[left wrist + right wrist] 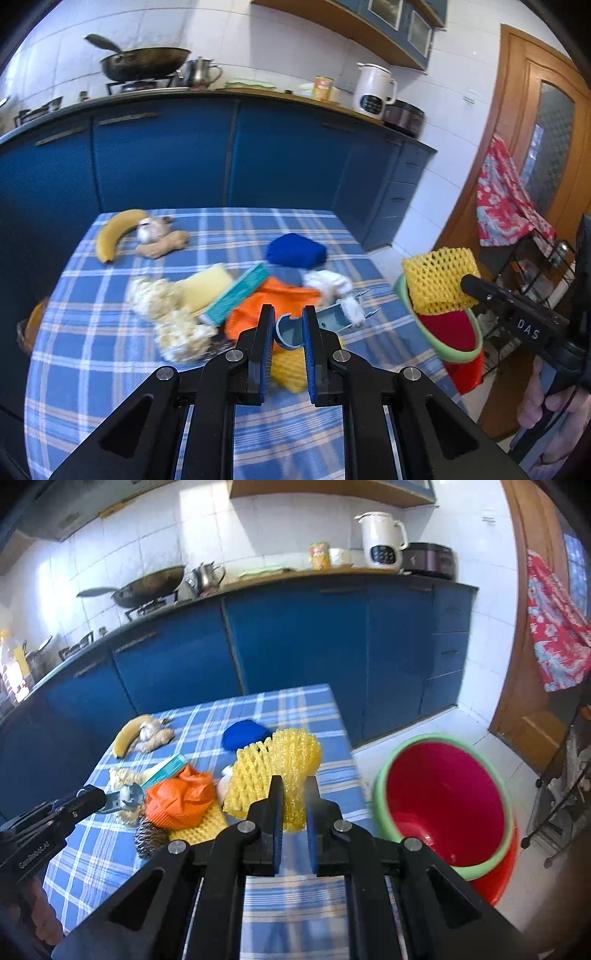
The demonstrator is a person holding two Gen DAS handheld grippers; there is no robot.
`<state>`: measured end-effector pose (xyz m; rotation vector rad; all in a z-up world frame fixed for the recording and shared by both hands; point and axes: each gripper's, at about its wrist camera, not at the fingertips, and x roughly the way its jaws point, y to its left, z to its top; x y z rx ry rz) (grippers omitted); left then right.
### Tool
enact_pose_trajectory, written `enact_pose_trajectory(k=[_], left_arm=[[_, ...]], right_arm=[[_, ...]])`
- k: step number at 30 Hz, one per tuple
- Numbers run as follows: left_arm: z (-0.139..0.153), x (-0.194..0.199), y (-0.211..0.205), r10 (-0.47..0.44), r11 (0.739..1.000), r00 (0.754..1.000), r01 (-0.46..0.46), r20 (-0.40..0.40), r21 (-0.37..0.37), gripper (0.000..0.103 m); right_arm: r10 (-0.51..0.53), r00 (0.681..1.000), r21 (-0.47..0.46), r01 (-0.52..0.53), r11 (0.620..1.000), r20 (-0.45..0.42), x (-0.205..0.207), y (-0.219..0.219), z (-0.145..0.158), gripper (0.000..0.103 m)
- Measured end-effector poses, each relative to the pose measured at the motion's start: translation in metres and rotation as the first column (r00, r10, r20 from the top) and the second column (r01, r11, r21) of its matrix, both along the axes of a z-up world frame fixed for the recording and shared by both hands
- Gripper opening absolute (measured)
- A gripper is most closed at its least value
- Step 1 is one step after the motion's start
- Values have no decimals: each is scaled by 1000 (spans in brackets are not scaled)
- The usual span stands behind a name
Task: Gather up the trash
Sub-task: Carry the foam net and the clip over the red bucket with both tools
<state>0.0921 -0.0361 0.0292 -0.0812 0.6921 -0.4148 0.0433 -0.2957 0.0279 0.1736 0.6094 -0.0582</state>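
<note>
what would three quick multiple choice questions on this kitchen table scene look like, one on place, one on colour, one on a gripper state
1. Where is the banana?
A. far left corner of the table
B. inside the bin
C. on the counter

2. What colour is the inside of the bin?
A. blue
B. red
C. white

3. What is the right gripper doing?
A. open above the table
B. shut on the yellow foam net
C. shut on the banana

Answers: 1 A, it lies on the checked cloth by the ginger; 2 B, red inside under a green rim; 3 B, the net sits pinched between its fingers.
</note>
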Motion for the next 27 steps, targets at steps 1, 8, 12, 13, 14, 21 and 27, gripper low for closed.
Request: enact_pose_trajectory(k=[1, 8, 12, 13, 14, 21, 27], left_arm=[[1, 1, -5, -8, 1000, 1000, 8, -2, -1, 15], [3, 10, -55, -89, 996, 996, 90, -26, 6, 15], [3, 14, -88, -136, 990, 990, 137, -34, 30, 15], [3, 15, -98, -148, 988, 988, 150, -35, 39, 15], [2, 16, -108, -163, 985, 986, 164, -36, 46, 15], [-12, 24, -171, -242, 964, 968, 247, -62, 96, 15], [-33, 32, -220, -292, 943, 953, 301, -87, 139, 15]], right_arm=[[-11, 1000, 0, 11, 1000, 6, -3, -6, 3, 13], [-84, 996, -18, 85, 996, 26, -21, -50, 13, 13], [-130, 991, -6, 130, 992, 25, -28, -78, 8, 13], [-143, 989, 2, 143, 990, 23, -30, -86, 5, 13], [-153, 988, 8, 153, 988, 21, -31, -92, 2, 13], [-237, 971, 34, 238, 971, -17, -37, -139, -30, 13], [-290, 955, 45, 293, 955, -59, -35, -168, -58, 13]])
